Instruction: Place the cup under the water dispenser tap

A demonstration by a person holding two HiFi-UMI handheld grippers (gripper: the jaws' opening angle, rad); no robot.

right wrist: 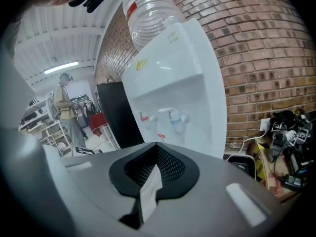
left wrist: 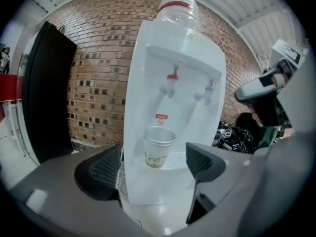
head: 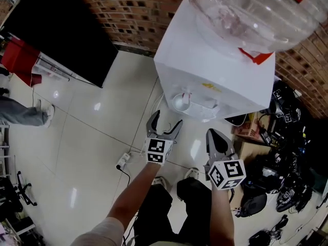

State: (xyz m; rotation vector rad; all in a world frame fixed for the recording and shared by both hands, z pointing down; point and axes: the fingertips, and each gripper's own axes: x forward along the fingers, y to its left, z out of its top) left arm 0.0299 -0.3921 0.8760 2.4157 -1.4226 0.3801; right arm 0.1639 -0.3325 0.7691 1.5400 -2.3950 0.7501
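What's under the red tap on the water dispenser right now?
A cup stands upright on the drip tray, roughly below the red tap. The part of the tray beneath the cup's base is covered, and whether the cup holds anything cannot be told.

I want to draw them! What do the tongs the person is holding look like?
The left tongs and right tongs are grey with black, mesh-patterned pads. Each carries a white cube printed with black square markers. The person's left arm shows a pale short sleeve.
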